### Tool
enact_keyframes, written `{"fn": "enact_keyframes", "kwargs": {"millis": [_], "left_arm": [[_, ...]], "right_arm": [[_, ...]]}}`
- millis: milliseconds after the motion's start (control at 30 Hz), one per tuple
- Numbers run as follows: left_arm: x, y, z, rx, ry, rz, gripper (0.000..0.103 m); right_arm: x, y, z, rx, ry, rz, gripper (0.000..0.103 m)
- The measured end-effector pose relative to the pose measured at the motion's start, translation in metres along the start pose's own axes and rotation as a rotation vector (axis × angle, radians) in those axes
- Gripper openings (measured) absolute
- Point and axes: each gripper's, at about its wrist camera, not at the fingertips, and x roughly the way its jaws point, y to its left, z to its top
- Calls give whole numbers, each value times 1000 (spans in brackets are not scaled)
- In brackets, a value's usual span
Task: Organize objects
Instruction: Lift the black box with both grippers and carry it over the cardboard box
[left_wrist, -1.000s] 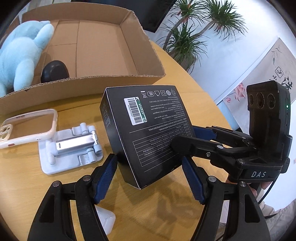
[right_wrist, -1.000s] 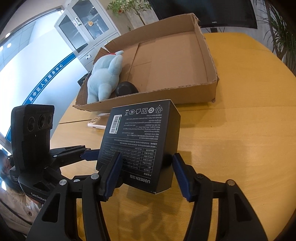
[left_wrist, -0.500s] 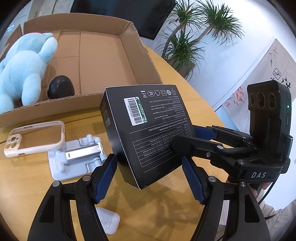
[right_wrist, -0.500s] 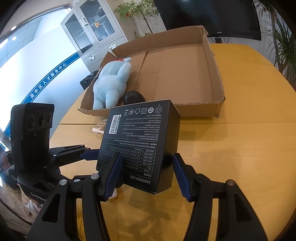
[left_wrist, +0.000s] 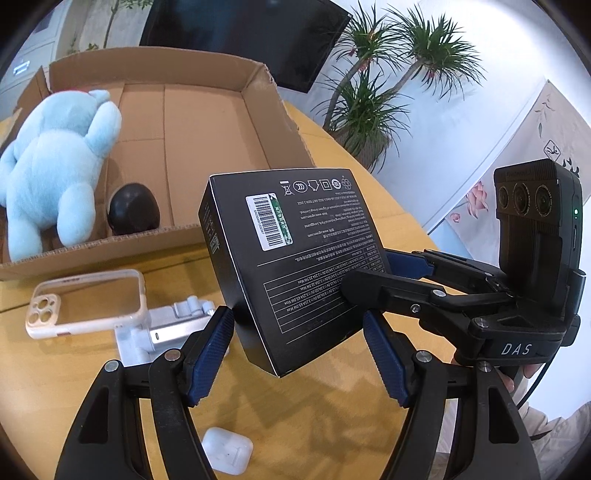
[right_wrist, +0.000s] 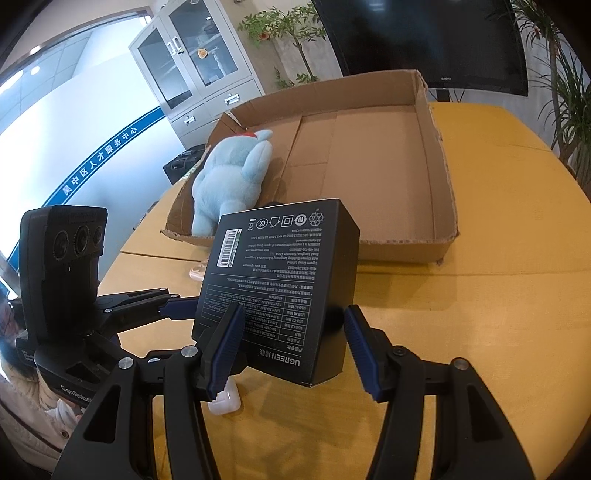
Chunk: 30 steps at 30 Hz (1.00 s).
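Black box (left_wrist: 295, 254) clamped by left gripper (left_wrist: 297, 350) and right gripper (right_wrist: 293, 349), apparently clear of table (right_wrist: 480, 314); cardboard tray (right_wrist: 439, 206) beyond.

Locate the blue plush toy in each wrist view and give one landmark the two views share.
Left wrist: the blue plush toy lies at far left, inside the cardboard box.
Right wrist: the toy sits left of centre, in the box's left end.
Shared landmark: the black carton held in mid-frame.
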Motion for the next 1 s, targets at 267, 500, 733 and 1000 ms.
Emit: {"fn": "enact_keyframes", "kwargs": {"millis": [267, 500, 733, 1000], "left_arm": [[-6, 1, 11, 12, -14, 7, 76], [-12, -2, 24, 31, -35, 4, 80], [-17, -3, 36, 59, -57, 17, 80], [-20, 0, 50, 84, -73, 32, 80]], "right_arm": [[2, 3, 16, -14, -14, 5, 54], [-1, 6, 28, -28, -38, 9, 56], [-4, 10, 38, -47, -62, 10, 56], [-4, 11, 50, -61, -80, 17, 56]]}}
